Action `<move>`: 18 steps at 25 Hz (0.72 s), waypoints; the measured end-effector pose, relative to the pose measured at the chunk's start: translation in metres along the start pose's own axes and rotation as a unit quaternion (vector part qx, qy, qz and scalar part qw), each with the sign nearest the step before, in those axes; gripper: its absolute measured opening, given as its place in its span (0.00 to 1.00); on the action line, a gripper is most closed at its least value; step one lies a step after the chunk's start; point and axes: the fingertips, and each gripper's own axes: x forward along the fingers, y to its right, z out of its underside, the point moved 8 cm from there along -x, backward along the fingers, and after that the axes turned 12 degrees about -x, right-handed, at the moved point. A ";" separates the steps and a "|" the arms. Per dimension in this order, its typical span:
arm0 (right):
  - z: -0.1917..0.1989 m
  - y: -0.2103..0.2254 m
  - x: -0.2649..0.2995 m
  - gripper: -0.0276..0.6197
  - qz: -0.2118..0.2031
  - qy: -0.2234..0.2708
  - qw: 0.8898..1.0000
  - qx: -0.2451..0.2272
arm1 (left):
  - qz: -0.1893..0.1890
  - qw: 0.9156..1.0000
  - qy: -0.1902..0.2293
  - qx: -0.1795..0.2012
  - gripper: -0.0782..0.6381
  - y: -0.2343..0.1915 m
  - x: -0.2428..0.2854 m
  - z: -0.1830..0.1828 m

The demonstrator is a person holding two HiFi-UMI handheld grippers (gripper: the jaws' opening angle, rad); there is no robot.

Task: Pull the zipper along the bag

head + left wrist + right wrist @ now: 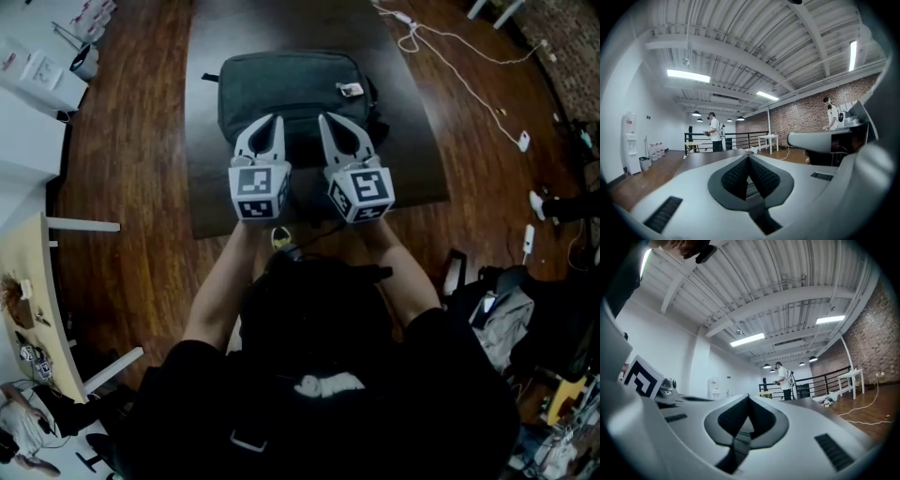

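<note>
A dark grey bag lies flat on a dark table, with a small white tag near its right end. I cannot make out its zipper. My left gripper and right gripper are held side by side over the bag's near edge. In both gripper views the jaws point up into the room, not at the bag. The left gripper is shut with its pads together and nothing between them. The right gripper is shut and empty too.
A white cable trails across the wooden floor beyond the table's far right corner. White desks stand at the left and bags and clutter at the right. A person stands far off by a black railing.
</note>
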 end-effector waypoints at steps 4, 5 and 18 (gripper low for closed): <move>0.001 -0.004 -0.023 0.08 -0.013 -0.009 1.000 0.000 | -0.009 1.000 0.019 0.003 0.11 0.020 -0.017 -0.001; 0.001 -0.007 -0.027 0.08 -0.015 -0.011 1.000 0.001 | -0.011 1.000 0.020 0.002 0.11 0.023 -0.022 0.000; -0.009 -0.036 -0.117 0.08 -0.034 -0.005 0.999 -0.026 | -0.017 0.997 0.067 0.016 0.11 0.092 -0.099 0.008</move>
